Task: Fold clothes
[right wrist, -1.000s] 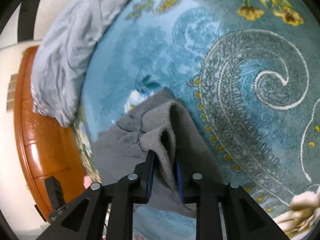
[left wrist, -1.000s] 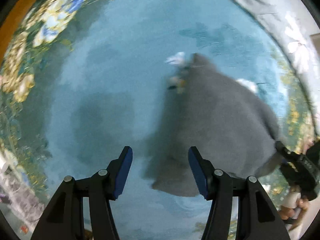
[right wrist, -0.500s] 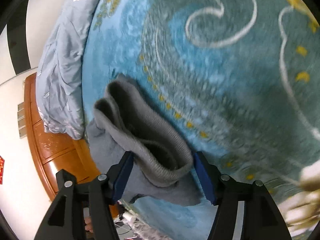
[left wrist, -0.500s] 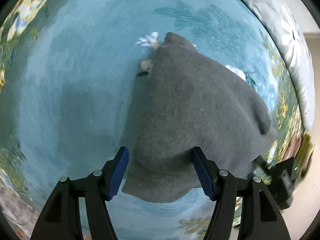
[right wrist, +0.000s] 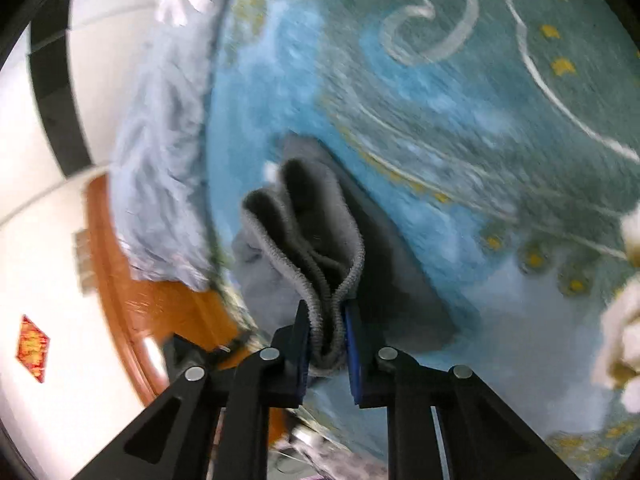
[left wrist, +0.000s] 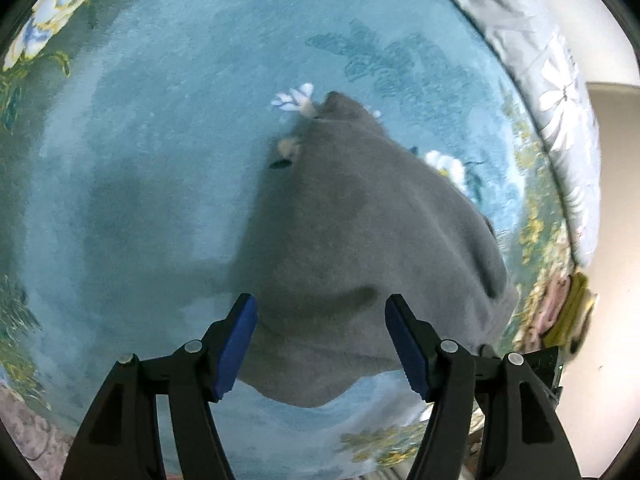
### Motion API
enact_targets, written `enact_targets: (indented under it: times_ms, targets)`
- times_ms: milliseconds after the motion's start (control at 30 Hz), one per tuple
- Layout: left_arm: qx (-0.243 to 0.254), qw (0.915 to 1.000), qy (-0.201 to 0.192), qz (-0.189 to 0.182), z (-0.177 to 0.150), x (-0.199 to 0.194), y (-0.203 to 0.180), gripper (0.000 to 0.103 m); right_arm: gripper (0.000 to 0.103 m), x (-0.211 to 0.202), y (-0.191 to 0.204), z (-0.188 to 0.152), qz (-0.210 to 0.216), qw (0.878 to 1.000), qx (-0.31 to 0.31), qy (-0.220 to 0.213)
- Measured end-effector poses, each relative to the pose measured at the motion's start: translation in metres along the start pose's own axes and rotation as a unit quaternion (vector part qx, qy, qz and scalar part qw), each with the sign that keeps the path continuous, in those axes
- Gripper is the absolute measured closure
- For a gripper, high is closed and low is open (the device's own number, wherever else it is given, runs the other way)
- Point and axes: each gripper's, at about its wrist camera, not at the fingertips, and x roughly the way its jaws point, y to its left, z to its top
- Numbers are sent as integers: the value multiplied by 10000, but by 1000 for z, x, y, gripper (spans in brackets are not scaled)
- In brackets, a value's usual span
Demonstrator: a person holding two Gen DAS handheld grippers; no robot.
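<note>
A grey fleece garment [left wrist: 360, 240] lies folded on the teal carpet, its near edge between the blue pads of my left gripper [left wrist: 322, 344]. That gripper is open and hovers just above the cloth without pinching it. In the right wrist view my right gripper [right wrist: 326, 340] is shut on several bunched layers of the same grey garment [right wrist: 312, 232], lifting its ribbed edge off the carpet. The black body of the right gripper [left wrist: 540, 360] peeks in at the lower right of the left wrist view.
A teal patterned carpet [left wrist: 140, 140] with yellow flowers and white swirls [right wrist: 460, 80] covers the floor. A pale blue-grey duvet [right wrist: 160, 160] hangs off an orange wooden bed frame [right wrist: 132, 304] along one side. White wall lies beyond.
My right gripper, shut a second ago and open half a second ago, has shut again on the bunched grey edge. My left gripper moved over the garment and stayed open.
</note>
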Motion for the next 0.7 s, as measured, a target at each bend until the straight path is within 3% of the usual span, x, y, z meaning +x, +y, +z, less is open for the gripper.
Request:
enact_targets:
  times_ms: [133, 267, 400, 533, 633, 700]
  targets:
    - [47, 9999, 90, 17, 5, 4, 5, 35, 77, 8, -12, 4, -405, 9992, -48, 12]
    - [66, 9999, 123, -64, 9, 9, 5, 33, 72, 6, 6, 13, -687, 9955, -651, 25]
    - [416, 9982, 147, -398, 10, 5, -8, 32, 50, 0, 24, 25, -845, 9875, -1326, 130]
    - [765, 9965, 197, -266, 16, 15, -15, 31, 47, 8, 31, 46, -745, 9868, -1419, 232]
    - [633, 9968, 301, -375, 24, 27, -11, 30, 47, 22, 29, 59, -632, 9875, -1380, 431]
    - [406, 9977, 365, -399, 28, 33, -2, 23, 47, 35, 26, 66, -660, 9878, -1317, 499]
